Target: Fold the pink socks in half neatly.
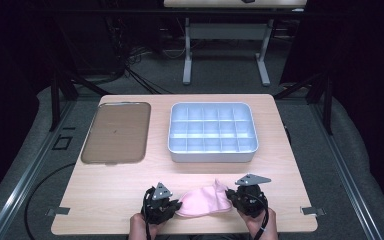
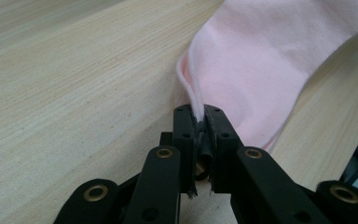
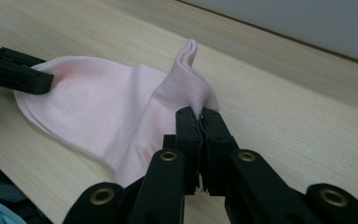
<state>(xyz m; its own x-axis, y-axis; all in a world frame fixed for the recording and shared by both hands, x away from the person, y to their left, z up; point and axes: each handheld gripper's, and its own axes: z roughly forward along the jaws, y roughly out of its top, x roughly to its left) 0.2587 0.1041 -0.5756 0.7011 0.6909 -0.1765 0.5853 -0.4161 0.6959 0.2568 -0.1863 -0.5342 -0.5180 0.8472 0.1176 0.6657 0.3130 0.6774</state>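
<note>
Left gripper clamped tight on the thin edge of a pink sock — fabric pinched between the closed jaws, spreading away ahead of them. Right gripper likewise closed on the ribbed cuff end, a fold of cloth standing up just beyond its tips. Sock slung between the two grippers, resting on the wooden table near its front edge. Farther off, beyond both grippers — a compartment tray and a flat brown tray, well apart from the sock.

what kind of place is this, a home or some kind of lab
Most likely a lab or recording room: a bare wooden table on grey carpet, loose cables on the floor behind it, dark curtains at the sides, another bench beyond.
</note>
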